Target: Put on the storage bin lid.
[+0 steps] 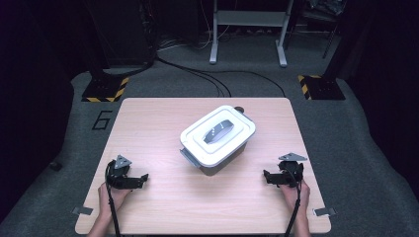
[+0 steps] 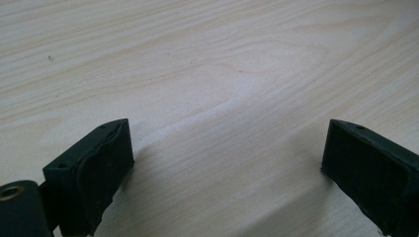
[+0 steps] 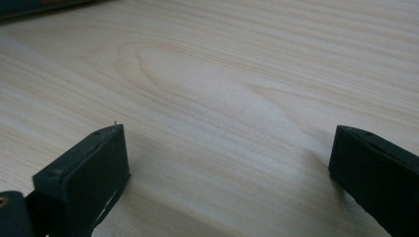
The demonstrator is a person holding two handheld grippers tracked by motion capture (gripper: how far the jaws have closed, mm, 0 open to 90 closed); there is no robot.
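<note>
A grey storage box with a white lid [image 1: 218, 136] and a dark handle sits turned at an angle in the middle of the wooden table [image 1: 148, 128]. My left gripper [image 1: 143, 178] rests low over the table near the front left, pointing right toward the middle. In the left gripper view its black jaws stand wide apart over bare wood, left gripper [image 2: 227, 158] open with nothing between them. My right gripper [image 1: 266, 176] lies at the front right, pointing left. Its jaws are also spread over bare wood, right gripper [image 3: 227, 163] open and empty.
A grey latch [image 1: 188, 157] juts from the box's near-left end. Beyond the table are black stands with yellow-striped bases [image 1: 104, 90], floor cables [image 1: 217, 81] and a metal frame [image 1: 247, 29]. Small clips [image 1: 81, 211] mark the table's front corners.
</note>
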